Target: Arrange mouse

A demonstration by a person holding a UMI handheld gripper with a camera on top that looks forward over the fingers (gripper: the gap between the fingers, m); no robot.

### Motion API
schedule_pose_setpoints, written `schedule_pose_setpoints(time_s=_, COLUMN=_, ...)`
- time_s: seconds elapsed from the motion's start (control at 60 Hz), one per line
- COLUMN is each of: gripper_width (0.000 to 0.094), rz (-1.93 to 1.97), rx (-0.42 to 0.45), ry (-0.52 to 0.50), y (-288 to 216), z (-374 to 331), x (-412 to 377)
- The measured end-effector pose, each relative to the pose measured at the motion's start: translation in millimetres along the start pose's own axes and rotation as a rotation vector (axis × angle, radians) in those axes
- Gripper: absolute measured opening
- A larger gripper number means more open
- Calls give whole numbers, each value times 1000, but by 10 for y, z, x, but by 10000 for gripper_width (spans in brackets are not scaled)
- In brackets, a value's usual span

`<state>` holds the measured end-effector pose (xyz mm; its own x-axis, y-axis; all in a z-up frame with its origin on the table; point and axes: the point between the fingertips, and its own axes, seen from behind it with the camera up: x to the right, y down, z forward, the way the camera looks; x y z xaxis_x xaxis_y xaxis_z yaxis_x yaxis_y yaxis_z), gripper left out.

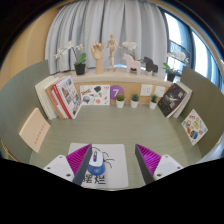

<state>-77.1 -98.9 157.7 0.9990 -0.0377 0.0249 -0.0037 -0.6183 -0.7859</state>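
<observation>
The mouse (95,162) lies on a white mat (115,158) on the bench (120,128), close against the left finger of the tool (112,160); the tool is apart, its two fingers spread wide, and the mouse sits between them but far off centre, with a broad gap to the right finger; nothing is gripped.

To do this step well, I would judge that the tool should first shift so the mouse sits midway between the fingers; closing from here would likely push it sideways or pinch only one edge. The mouse looks smooth and rounded, so the pads ought to meet its two long sides low down, squarely; a high grip may let it slip out.

Beyond it the bench is open; books (62,98) stand at the left, and small potted plants (127,100) line the back; keep the move low and short.
</observation>
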Motion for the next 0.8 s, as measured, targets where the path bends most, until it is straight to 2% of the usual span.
schedule_pose_setpoints(time_s=0.167, gripper_width=865, rz=0, rx=66, ry=6, y=-217, z=-779, x=501)
schedule_pose_setpoints(time_s=0.417, gripper_width=856, rz=24, rx=107, ry=18, y=29, z=-1543, x=1060)
schedule_pose_setpoints(time_s=0.8, gripper_width=852, rz=47, rx=99, ry=5, y=473, z=-1955, x=1326)
